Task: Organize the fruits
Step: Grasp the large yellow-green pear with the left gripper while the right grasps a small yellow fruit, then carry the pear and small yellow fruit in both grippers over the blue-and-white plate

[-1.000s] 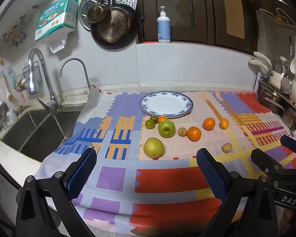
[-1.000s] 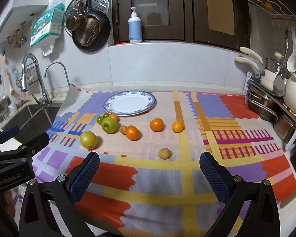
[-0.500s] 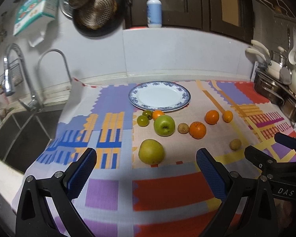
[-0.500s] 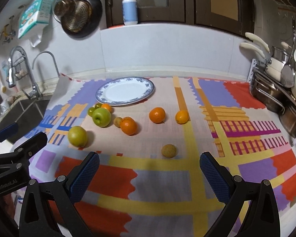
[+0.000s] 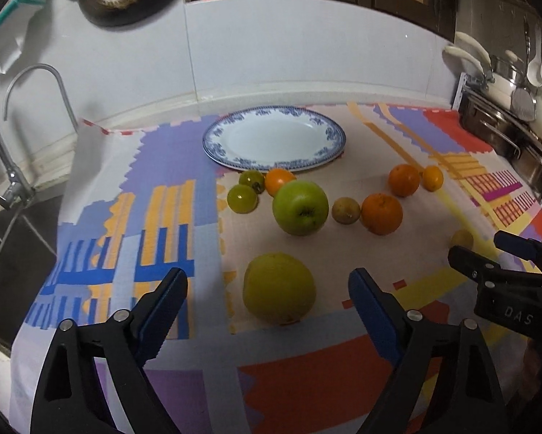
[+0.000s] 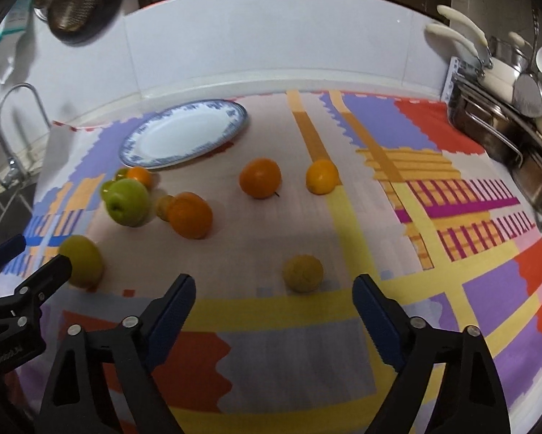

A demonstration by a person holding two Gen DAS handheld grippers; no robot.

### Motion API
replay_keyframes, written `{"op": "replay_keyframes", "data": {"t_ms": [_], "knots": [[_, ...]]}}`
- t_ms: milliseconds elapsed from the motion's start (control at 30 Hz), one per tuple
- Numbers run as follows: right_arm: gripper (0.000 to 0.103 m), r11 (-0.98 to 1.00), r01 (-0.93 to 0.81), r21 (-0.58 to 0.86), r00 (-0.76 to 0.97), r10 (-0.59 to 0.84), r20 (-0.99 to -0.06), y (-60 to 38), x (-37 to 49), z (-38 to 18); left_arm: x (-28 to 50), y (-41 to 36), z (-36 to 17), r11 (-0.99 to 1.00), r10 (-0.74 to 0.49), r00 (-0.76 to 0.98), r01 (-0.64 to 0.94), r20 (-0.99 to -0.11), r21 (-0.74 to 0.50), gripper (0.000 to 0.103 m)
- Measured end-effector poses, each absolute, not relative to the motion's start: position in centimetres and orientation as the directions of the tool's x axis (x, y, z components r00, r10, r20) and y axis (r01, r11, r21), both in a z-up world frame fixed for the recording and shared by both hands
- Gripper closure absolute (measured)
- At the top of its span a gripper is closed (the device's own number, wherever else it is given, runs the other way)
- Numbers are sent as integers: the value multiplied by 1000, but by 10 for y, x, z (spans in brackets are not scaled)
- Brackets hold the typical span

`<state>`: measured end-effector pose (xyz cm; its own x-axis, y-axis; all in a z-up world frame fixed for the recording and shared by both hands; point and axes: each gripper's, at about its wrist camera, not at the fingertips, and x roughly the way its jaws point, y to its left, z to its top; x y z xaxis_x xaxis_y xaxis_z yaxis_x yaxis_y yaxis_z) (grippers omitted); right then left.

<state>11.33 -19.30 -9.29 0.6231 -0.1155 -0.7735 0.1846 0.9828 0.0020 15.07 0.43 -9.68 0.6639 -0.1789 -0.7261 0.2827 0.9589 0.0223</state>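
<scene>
- The yellow-green apple (image 5: 278, 288) lies low in the centre of the left wrist view, just beyond the left gripper (image 5: 268, 300) and lined up with the gap between its blue-padded fingers (image 5: 164, 305).
- The left gripper is spread wide and grips nothing.
- The small tan fruit (image 6: 303, 273) sits just below the middle of the right wrist view, just ahead of the right gripper (image 6: 273, 305), whose fingers also stand wide apart with nothing between them.
- Above the yellow-green apple in the left view, a green apple (image 5: 300, 207) lies mid-frame, with two small green fruits (image 5: 242, 198) and a small orange (image 5: 278, 180) at its upper left.
- To its right come a brownish fruit (image 5: 346, 210), then a large orange (image 5: 382, 213), then two more oranges (image 5: 404, 179) further up and right.
- The blue-rimmed plate (image 5: 273, 137), nothing on it, sits above the fruit in the upper centre.
- All of it rests on a patchwork cloth (image 5: 307, 372) of many colours.
- A faucet (image 5: 14, 177) and sink are at the left edge; a dish rack (image 5: 502, 133) is at the right edge.
</scene>
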Motion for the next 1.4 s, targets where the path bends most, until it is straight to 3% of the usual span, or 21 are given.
{"op": "replay_keyframes", "data": {"t_ms": [200,500,633,1033,1400], "knots": [[31,985,171,13,586,-91,-805,-202,128,-108,160,-5,-107,964,-161,638,264,-753,17,26],[61,992,126,19,545,-54,-837,-212,140,-120,163,-13,-119,974,-128,608,227,-783,18,41],[73,993,116,-2,544,-65,-836,-214,138,-122,163,-14,-120,978,-97,618,205,-780,41,53],[73,1000,26,4,583,-12,-812,-200,134,-104,159,-11,-115,976,-131,608,219,-783,6,54],[73,997,-57,61,636,83,-767,-181,136,-75,153,-3,-78,973,-143,677,228,-722,21,54]]}}
